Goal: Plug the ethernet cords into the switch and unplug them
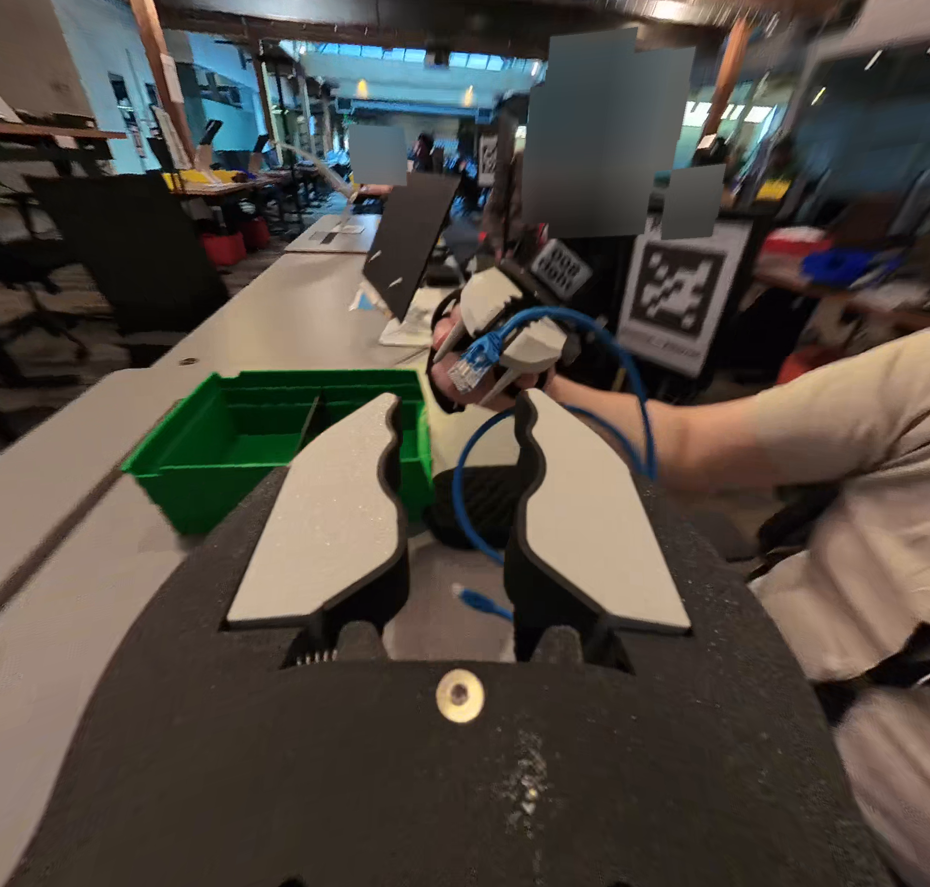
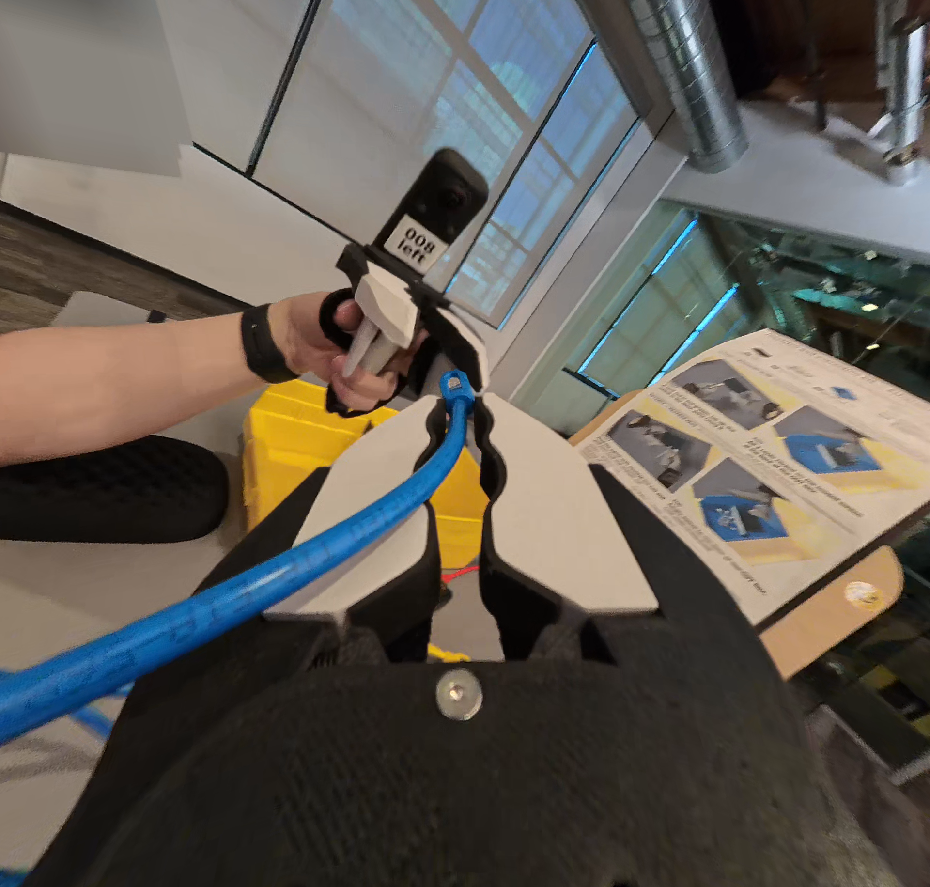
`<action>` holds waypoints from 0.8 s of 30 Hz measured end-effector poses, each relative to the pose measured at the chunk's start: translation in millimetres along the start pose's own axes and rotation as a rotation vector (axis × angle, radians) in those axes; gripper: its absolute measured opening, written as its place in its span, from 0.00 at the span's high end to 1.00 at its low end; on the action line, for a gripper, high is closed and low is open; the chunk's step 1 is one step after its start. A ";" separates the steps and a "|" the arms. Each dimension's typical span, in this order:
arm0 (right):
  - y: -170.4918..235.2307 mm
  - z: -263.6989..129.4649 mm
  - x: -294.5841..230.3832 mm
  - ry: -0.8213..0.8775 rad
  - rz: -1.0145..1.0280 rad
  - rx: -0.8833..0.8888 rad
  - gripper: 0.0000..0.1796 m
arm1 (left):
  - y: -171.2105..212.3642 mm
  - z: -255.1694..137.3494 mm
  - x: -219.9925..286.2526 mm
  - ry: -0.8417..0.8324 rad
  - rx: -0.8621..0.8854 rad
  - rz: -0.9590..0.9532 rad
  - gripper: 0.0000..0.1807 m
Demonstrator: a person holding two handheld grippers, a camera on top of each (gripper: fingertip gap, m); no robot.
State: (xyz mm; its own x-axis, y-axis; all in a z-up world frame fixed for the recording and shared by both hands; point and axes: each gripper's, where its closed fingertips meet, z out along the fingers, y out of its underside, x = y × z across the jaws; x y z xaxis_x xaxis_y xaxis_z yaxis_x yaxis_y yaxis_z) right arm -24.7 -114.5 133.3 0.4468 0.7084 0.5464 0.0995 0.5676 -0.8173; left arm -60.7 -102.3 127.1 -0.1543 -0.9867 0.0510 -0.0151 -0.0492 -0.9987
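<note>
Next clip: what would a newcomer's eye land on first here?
The blue ethernet cord pinched at its plug end by the right hand-held gripper, held up in the air and looping down toward the table. Next, the bright green bin on the grey table, left of the open left hand-held gripper.

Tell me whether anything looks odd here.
Mildly: the right gripper holds the blue ethernet cord up in the air, plug unplugged, and no switch shows in either view. The left gripper is open.
</note>
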 end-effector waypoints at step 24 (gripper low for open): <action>12.6 27.4 17.5 0.262 -0.352 -0.064 0.93 | -13.4 15.8 -13.7 0.034 0.116 -0.357 0.90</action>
State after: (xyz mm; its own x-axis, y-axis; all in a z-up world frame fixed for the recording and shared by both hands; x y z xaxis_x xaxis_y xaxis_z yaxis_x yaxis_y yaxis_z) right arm -40.0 -83.4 137.6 0.5851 0.3414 0.7356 0.3375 0.7222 -0.6037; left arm -42.8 -90.6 139.7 -0.1925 -0.8988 0.3939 0.0378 -0.4079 -0.9122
